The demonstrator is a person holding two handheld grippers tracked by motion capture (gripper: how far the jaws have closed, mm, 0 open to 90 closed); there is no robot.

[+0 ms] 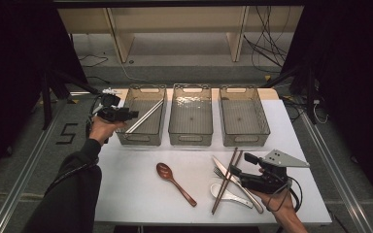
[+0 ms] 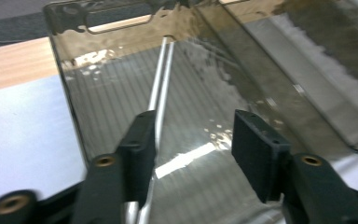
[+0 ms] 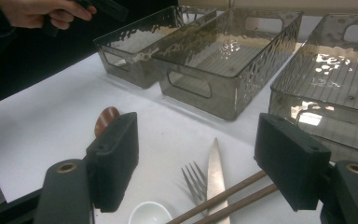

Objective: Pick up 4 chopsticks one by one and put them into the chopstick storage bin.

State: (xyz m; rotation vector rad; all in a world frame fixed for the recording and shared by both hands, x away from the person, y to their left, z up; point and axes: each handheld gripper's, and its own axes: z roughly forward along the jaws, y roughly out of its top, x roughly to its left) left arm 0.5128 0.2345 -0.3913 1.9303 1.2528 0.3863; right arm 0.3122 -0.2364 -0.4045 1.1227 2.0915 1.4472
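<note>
A pair of metal chopsticks (image 1: 144, 117) lies slanted inside the left clear bin (image 1: 141, 139), one end propped on its far right corner. My left gripper (image 1: 132, 115) hovers at that bin's left rim. In the left gripper view its jaws stand apart, and the metal chopsticks (image 2: 161, 84) run loose along the inner face of the left jaw, so my left gripper (image 2: 196, 149) is open. My right gripper (image 1: 240, 166) hangs open over the cutlery at the front right; in the right gripper view nothing is between the jaws of my right gripper (image 3: 196, 158).
Middle bin (image 1: 190, 140) and right bin (image 1: 245, 140) stand beside the left one. On the white table lie a wooden spoon (image 1: 175, 182), brown chopsticks (image 1: 225, 182), a fork (image 3: 195, 179), a knife (image 3: 218, 168) and a white ceramic spoon (image 1: 228, 194).
</note>
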